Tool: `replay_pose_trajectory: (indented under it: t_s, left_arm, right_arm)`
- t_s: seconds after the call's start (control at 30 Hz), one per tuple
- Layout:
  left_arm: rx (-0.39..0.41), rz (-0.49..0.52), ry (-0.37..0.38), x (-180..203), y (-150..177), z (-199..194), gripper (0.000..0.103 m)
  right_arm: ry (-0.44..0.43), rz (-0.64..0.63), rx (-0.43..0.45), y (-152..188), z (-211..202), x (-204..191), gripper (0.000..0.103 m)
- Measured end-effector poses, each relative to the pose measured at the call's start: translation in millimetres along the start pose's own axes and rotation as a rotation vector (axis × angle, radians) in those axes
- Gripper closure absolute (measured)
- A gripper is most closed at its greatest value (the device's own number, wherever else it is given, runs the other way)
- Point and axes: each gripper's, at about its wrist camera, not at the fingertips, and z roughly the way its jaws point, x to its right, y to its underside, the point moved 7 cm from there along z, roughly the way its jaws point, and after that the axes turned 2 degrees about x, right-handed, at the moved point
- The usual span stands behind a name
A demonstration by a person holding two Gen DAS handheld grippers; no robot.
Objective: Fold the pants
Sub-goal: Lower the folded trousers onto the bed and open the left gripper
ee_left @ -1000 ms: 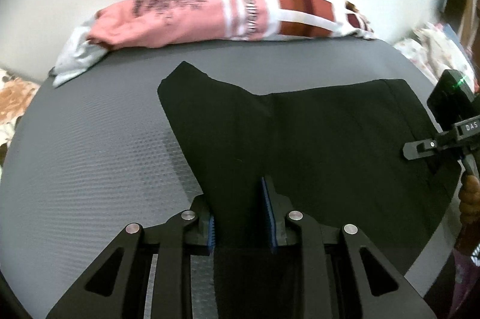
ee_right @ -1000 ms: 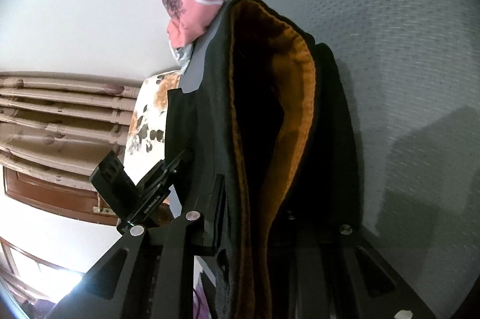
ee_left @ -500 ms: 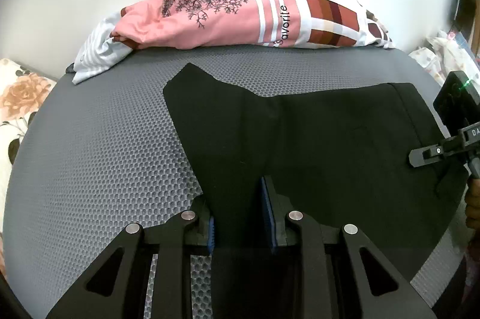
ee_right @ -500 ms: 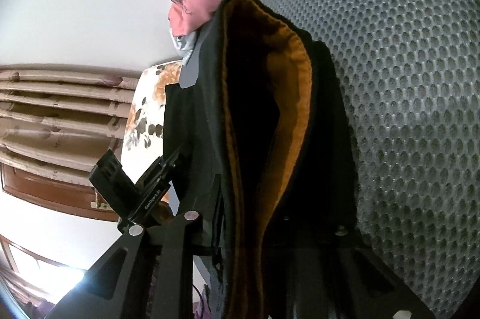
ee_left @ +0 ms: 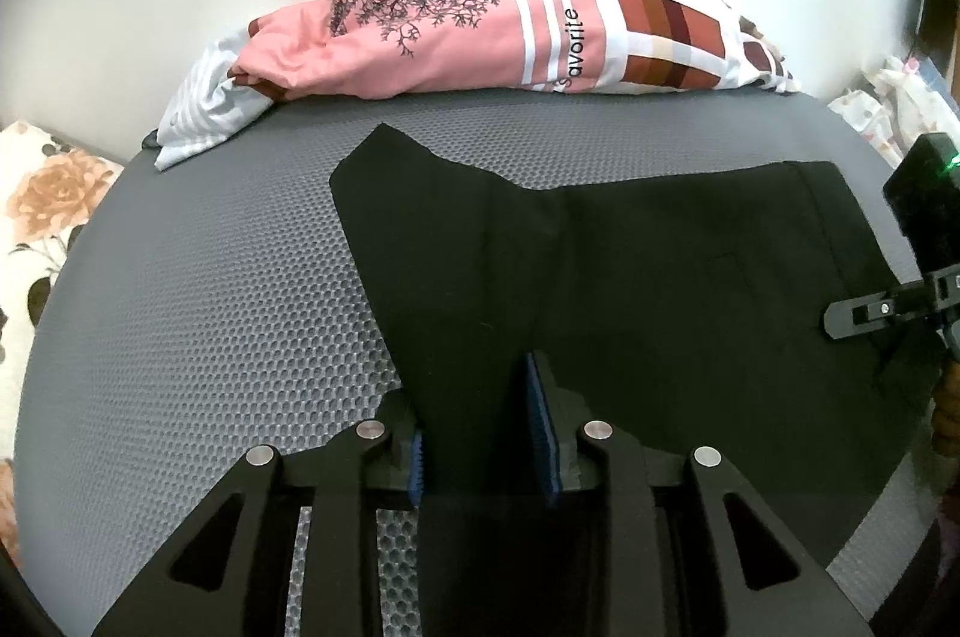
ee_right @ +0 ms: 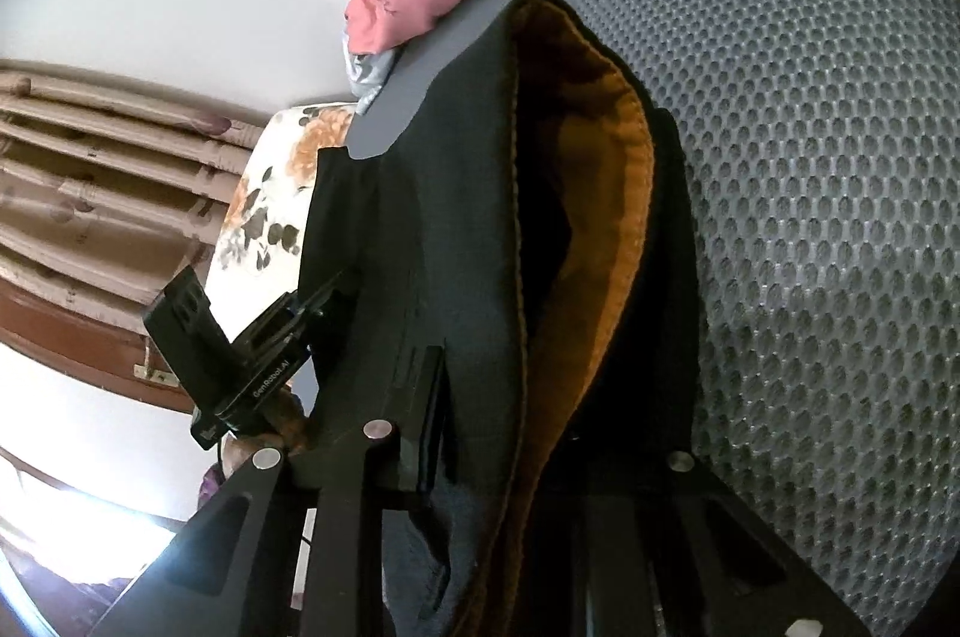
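Observation:
Black pants (ee_left: 630, 277) lie flat on a grey honeycomb mat (ee_left: 210, 307), waistband to the right. My left gripper (ee_left: 480, 433) has its blue-padded fingers closed on the leg fabric at the near edge. My right gripper (ee_right: 528, 427) is shut on the waistband; the orange lining (ee_right: 606, 229) of the pants (ee_right: 420, 229) shows between its fingers. The right gripper also shows at the right edge of the left wrist view (ee_left: 834, 322). The left gripper shows in the right wrist view (ee_right: 318, 304).
A pile of pink, white and striped clothes (ee_left: 480, 31) lies at the mat's far edge against a white wall. A floral sheet (ee_left: 42, 199) lies left of the mat. The mat (ee_right: 828, 157) extends right of the waistband. Brown curtains (ee_right: 90, 187) hang at left.
Both views have shifted slightly, so the clothes pile looks larger and sharper. Both grippers keep their hold on the pants, which lie in the same place.

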Motion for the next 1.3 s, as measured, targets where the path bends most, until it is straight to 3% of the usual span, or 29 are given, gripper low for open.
replay_pose_trajectory:
  t_s: [0.43,0.9,1.17,1.3]
  left_arm:
    - [0.017,0.002,-0.029,-0.3,2.9,1.0,0.068]
    - [0.055,-0.037,-0.049,-7.9,7.4,1.9,0.052]
    - [0.045,-0.121,-0.056,-21.8,10.5,6.1,0.029]
    - [0.031,-0.169,-0.031,-27.9,12.7,8.5,0.024]
  right_arm:
    - [0.003,-0.107,0.043,0.6,-1.9,-2.2,0.088]
    - [-0.004,-0.172,0.058,-0.7,-1.2,-8.9,0.087]
    - [0.000,-0.184,0.066,0.4,-3.4,-8.3,0.088]
    - [-0.002,-0.182,0.068,0.9,-3.8,-8.3,0.087]
